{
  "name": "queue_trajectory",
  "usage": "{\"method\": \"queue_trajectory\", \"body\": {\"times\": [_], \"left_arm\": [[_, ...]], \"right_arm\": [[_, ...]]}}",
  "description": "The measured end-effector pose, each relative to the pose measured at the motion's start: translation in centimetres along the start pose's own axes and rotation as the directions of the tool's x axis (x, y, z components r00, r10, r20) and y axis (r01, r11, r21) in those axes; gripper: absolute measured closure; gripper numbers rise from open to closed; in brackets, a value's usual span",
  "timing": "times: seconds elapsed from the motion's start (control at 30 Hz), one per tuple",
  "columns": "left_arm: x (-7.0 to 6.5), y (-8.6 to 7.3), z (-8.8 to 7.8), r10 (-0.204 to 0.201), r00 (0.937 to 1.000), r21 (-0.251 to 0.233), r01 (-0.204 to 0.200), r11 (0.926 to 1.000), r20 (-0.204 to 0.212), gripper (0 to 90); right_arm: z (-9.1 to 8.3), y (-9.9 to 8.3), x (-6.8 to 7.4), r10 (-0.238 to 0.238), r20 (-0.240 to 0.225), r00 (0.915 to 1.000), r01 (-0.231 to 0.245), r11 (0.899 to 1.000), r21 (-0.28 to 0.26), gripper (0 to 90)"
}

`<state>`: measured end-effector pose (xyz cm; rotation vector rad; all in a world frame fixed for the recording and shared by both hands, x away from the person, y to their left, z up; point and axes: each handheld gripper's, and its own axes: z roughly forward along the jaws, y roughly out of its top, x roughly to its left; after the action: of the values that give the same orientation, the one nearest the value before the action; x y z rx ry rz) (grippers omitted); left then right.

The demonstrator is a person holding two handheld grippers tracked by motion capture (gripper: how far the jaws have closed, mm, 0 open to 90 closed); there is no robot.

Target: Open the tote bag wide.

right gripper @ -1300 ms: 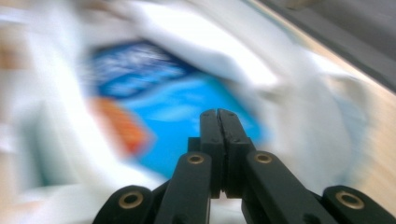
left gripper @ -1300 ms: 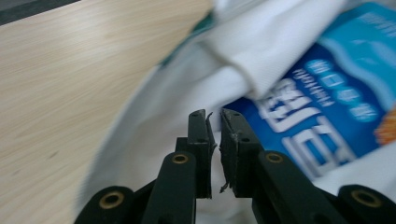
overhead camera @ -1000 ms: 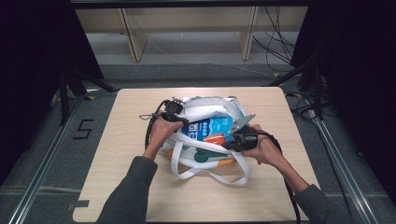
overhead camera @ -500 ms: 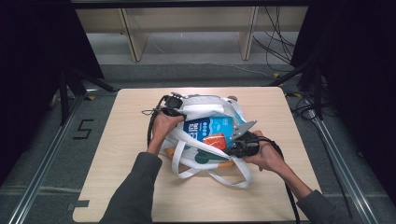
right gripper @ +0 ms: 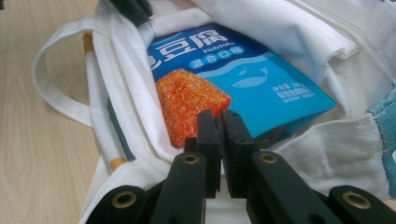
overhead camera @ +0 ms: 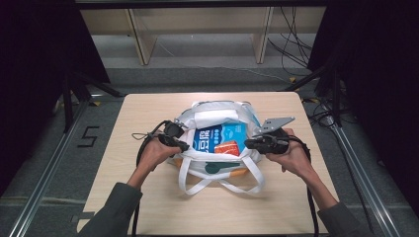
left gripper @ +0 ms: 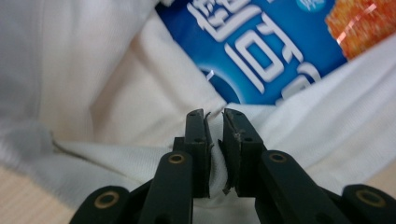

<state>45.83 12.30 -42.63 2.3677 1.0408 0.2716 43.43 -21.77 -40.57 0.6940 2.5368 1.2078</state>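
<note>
A white woven canvas tote bag [overhead camera: 217,143] lies flat near the middle of the pale wood-grain bench [overhead camera: 148,197], its mouth pulled wide between the two hands. Its cloth is coarse and matte, with stitched hems, and two long flat webbing handles [overhead camera: 222,185] loop loosely onto the bench towards the person.

Inside the mouth lies a glossy blue plastic snack pouch [overhead camera: 217,138] printed with white characters, and on its front a picture of a grainy orange-red cube [overhead camera: 228,148]. A folded white flap of the bag [overhead camera: 215,117] covers the pouch's far end.

The left hand-held gripper [overhead camera: 179,144], black with brass-coloured rivets, is clenched on the bag's left rim; in the left gripper view a pinch of white cloth [left gripper: 215,163] is squeezed between its ridged black pads [left gripper: 196,140], and a narrow gap shows above the fold.

The right hand-held gripper [overhead camera: 253,143], with a grey three-cornered plate on top, grasps the bag's right rim; in the right gripper view its pads [right gripper: 208,140] stand almost together over the white hem [right gripper: 154,163], though the cloth between them is hard to make out.

Black cables trail from both hand-held grippers across the bench. Beyond the bench stands a pale wooden shelf unit [overhead camera: 197,29] on a grey floor, and loose cables [overhead camera: 296,49] lie at the right.
</note>
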Motion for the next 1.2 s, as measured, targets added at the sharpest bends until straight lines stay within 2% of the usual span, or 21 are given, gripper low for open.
{"method": "queue_trajectory", "body": {"times": [0.13,0.17,0.23,0.27,0.33,0.37,0.4,0.43,0.47,0.5,0.57,0.6,0.67,0.7,0.83,0.9,0.93,1.0,1.07,1.17,1.2], "left_arm": [[0.1,-1.1,-0.4,-0.014,0.9998,-0.017,0.015,0.9997,0.016,79.7],[0.1,-1.1,-0.4,-0.022,0.9996,-0.033,0.022,0.9992,0.018,79.6],[0.1,-0.9,-0.5,-0.020,0.9998,-0.066,0.020,0.9976,0.007,78.9],[0.0,-0.8,-0.6,-0.041,0.9991,-0.087,0.042,0.9953,0.006,77.0],[0.0,-0.8,-1.0,-0.070,0.9974,-0.125,0.072,0.9896,0.020,74.1],[0.0,-0.8,-1.4,-0.078,0.9966,-0.150,0.081,0.9854,0.027,71.4],[0.2,-0.9,-2.1,-0.099,0.9942,-0.211,0.106,0.9718,0.041,67.6],[0.2,-0.9,-2.1,-0.099,0.9942,-0.211,0.106,0.9718,0.041,67.2],[0.2,-0.9,-2.4,-0.113,0.9927,-0.229,0.120,0.9661,0.042,67.2],[0.2,-1.0,-2.7,-0.109,0.9932,-0.235,0.116,0.9651,0.041,66.7],[0.2,-1.1,-3.1,-0.125,0.9908,-0.253,0.134,0.9580,0.051,64.2],[0.2,-1.2,-3.3,-0.119,0.9912,-0.253,0.130,0.9588,0.057,63.9],[0.1,-1.3,-3.7,-0.118,0.9913,-0.264,0.129,0.9559,0.059,63.4],[-0.1,-1.5,-3.8,-0.118,0.9910,-0.277,0.131,0.9520,0.064,62.2],[-0.4,-1.6,-3.9,-0.112,0.9912,-0.286,0.128,0.9496,0.071,59.5],[-0.5,-1.6,-3.9,-0.122,0.9895,-0.304,0.140,0.9423,0.077,59.1],[-0.6,-1.7,-3.9,-0.120,0.9896,-0.303,0.138,0.9429,0.079,58.5],[-0.7,-1.7,-4.0,-0.116,0.9899,-0.305,0.136,0.9427,0.081,58.3],[-0.7,-1.7,-4.0,-0.115,0.9891,-0.313,0.138,0.9396,0.091,57.4],[-0.8,-1.8,-4.2,-0.117,0.9875,-0.320,0.145,0.9364,0.106,55.8],[-0.8,-1.8,-4.3,-0.120,0.9869,-0.323,0.149,0.9347,0.108,55.2]], "right_arm": [[-0.4,-0.2,-0.3,0.009,-0.002,1.0000,-0.009,1.000,-0.011,87.5],[-0.6,-0.2,-0.3,0.022,-0.001,0.9998,-0.022,1.000,-0.018,87.4],[-0.9,0.0,-0.6,0.015,-0.001,0.9999,-0.015,0.999,-0.039,86.7],[-1.1,0.0,-0.6,0.032,-0.011,0.9994,-0.033,0.999,-0.041,86.1],[-1.3,0.1,-0.7,0.043,-0.015,0.9990,-0.044,0.996,-0.073,84.9],[-1.5,0.1,-0.7,0.044,-0.015,0.9989,-0.045,0.997,-0.066,84.4],[-2.0,0.2,-0.8,0.050,-0.008,0.9987,-0.050,0.996,-0.077,82.8],[-2.0,0.2,-0.8,0.050,-0.008,0.9987,-0.050,0.996,-0.077,82.8],[-2.0,0.2,-0.7,0.055,0.003,0.9985,-0.054,0.993,-0.105,82.4],[-2.2,0.2,-0.8,0.060,-0.012,0.9982,-0.060,0.993,-0.097,81.8],[-2.6,0.2,-0.8,0.063,0.012,0.9980,-0.061,0.991,-0.121,81.2],[-2.6,0.2,-0.8,0.058,0.019,0.9982,-0.055,0.989,-0.137,81.0],[-2.7,0.2,-0.9,0.055,0.017,0.9983,-0.053,0.991,-0.127,80.7],[-2.9,0.2,-0.8,0.065,0.023,0.9976,-0.062,0.990,-0.126,79.9],[-2.8,0.1,-0.7,0.083,0.036,0.9959,-0.078,0.988,-0.133,78.1],[-2.8,0.1,-0.7,0.088,0.036,0.9955,-0.083,0.988,-0.129,78.0],[-2.9,0.1,-0.8,0.078,0.039,0.9962,-0.072,0.990,-0.118,77.6],[-2.9,0.1,-0.7,0.087,0.038,0.9955,-0.082,0.989,-0.120,77.3],[-2.9,0.0,-0.8,0.069,0.038,0.9969,-0.063,0.990,-0.122,76.7],[-3.0,-0.1,-0.9,0.069,0.047,0.9965,-0.063,0.990,-0.124,75.7],[-2.9,-0.1,-0.9,0.074,0.058,0.9956,-0.065,0.988,-0.143,75.2]]}}
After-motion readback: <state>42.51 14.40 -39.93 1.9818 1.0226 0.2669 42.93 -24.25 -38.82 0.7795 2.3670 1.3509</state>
